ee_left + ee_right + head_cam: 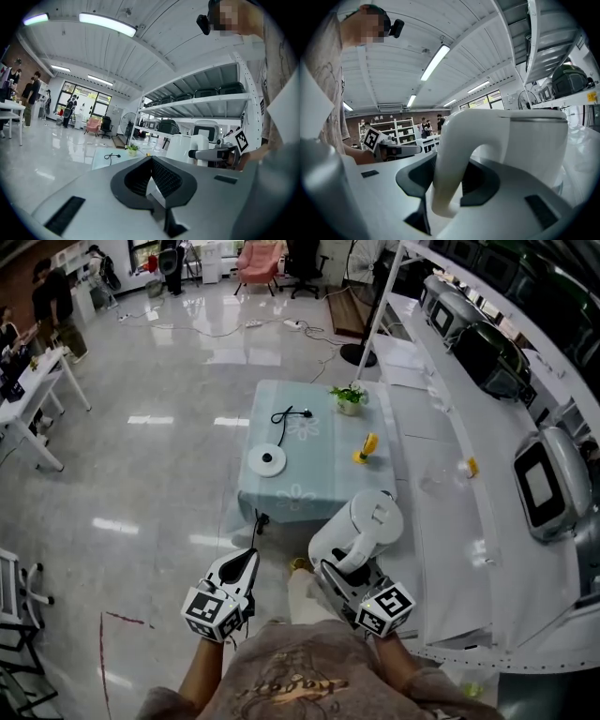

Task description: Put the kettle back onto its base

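White kettle [370,521], pale blue-green table [309,474]

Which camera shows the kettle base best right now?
The head view: the round base lies in full sight on the table, its cord trailing beyond. The left gripper view catches only table and cord; the right gripper view, filled by the kettle, shows none of it.

Head view looks steeply down over left tongs [251,557] and right tongs [337,570], table [319,474] beyond. Each tongs camera rides close behind its jaws, glimpsing the other.
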The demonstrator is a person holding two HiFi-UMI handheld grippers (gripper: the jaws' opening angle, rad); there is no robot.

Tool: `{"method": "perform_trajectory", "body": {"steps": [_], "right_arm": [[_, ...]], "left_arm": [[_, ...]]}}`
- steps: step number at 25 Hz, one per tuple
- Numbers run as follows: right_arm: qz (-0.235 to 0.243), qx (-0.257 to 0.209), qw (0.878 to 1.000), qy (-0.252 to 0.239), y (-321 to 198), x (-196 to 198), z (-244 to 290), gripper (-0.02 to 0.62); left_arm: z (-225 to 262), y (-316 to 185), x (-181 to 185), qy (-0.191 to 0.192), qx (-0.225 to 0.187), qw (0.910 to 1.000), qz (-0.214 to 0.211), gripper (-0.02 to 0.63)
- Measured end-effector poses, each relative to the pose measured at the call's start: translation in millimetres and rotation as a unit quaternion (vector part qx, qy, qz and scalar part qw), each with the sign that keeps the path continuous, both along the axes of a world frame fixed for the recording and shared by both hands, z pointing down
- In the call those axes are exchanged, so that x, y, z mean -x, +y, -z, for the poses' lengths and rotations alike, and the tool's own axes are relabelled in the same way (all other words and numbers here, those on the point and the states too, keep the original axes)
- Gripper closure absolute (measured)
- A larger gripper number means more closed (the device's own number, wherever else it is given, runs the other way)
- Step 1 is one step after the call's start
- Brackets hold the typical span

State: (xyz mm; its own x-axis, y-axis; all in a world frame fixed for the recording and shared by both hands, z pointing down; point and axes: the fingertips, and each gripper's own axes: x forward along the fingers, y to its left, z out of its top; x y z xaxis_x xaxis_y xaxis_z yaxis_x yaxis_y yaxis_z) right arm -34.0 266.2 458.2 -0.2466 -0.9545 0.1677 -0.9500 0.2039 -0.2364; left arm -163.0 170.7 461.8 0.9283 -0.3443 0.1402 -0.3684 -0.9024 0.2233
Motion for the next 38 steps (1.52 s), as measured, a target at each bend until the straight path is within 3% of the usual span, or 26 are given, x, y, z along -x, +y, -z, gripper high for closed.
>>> {"method": "perform_trajectory", "body": {"steps": [14, 26, 38], "right_arm": [[0.042, 0.000, 0.999, 0.003, -126.7, -53.3, -16.2, 0.448], [0.142, -0.007, 0.990, 0.006, -254.9, -103.2, -8.7, 0.448], [0.209, -0.018, 0.978, 0.002, -328.7, -116.5, -10.0, 0.448]], "left_arm": [[-6.9, -111.9, -58.5, -0.013, 0.000, 0.9996, 0.024, 0.584], [2.9, -215.2, -102.6, -0.016, 0.005, 0.9934, 0.113, 0.584], [1.3, -267.6, -102.9, -0.035, 0.004, 0.9830, 0.180, 0.584]]}}
